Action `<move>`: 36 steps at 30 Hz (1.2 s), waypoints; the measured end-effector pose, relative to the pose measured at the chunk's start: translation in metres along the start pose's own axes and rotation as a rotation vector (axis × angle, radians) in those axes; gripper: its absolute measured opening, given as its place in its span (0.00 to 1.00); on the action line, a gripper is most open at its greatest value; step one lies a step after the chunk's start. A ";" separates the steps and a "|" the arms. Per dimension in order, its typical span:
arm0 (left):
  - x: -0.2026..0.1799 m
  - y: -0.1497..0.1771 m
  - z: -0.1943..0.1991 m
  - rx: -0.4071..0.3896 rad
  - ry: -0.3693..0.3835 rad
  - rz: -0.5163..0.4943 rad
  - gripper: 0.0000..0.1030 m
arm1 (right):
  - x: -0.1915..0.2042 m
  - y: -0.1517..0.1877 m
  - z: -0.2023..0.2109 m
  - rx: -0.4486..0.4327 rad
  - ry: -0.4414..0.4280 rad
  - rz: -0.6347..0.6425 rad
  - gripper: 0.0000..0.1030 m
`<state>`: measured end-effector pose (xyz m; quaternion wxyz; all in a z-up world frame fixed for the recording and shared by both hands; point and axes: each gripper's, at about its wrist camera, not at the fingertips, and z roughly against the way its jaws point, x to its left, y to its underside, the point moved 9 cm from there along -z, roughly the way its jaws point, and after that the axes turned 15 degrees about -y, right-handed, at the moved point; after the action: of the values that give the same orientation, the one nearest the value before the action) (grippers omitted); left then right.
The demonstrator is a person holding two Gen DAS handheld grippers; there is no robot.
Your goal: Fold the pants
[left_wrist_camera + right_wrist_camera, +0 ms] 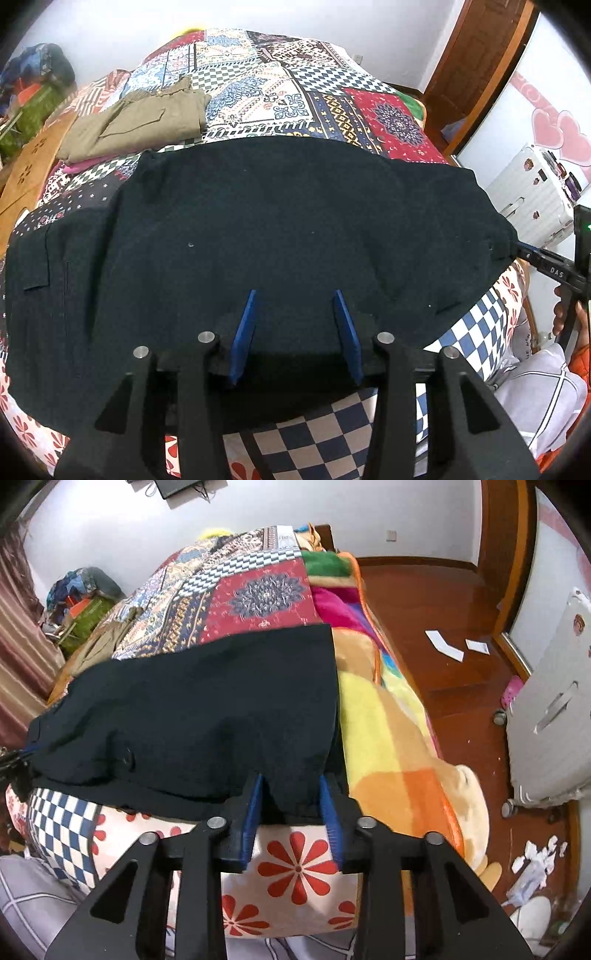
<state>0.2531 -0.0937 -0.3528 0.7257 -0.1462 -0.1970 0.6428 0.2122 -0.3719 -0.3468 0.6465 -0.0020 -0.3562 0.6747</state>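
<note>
Black pants [258,229] lie spread flat across the patchwork bedspread [280,92], wide from left to right. My left gripper [295,295] stands over their near edge, its blue pads apart, with flat cloth below and nothing pinched. The right gripper [291,781] is at the pants' [203,701] right-hand near corner. A bunched fold of black cloth fills the gap between its blue pads. In the left wrist view the right gripper [524,253] shows at that corner, a hand [565,314] behind it.
Folded khaki pants [136,122] rest on a pink garment at the far left of the bed, beside a wooden board [33,166]. A bright fleece blanket [388,720] hangs over the bed's right side. A white suitcase [546,720] and paper scraps [535,856] are on the wooden floor.
</note>
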 end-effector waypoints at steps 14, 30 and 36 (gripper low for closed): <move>0.000 0.000 0.001 0.001 -0.012 -0.007 0.43 | 0.013 -0.012 0.008 -0.074 0.043 0.100 0.13; 0.016 0.010 0.003 0.005 -0.014 0.007 0.60 | 0.002 -0.014 0.019 -0.095 0.114 0.120 0.13; 0.015 0.014 0.003 0.002 -0.006 0.022 0.60 | -0.006 0.001 0.000 -0.023 0.108 0.102 0.14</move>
<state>0.2410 -0.0773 -0.3548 0.7180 -0.1456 -0.1968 0.6516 0.2123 -0.3765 -0.3501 0.6294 -0.0642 -0.3278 0.7017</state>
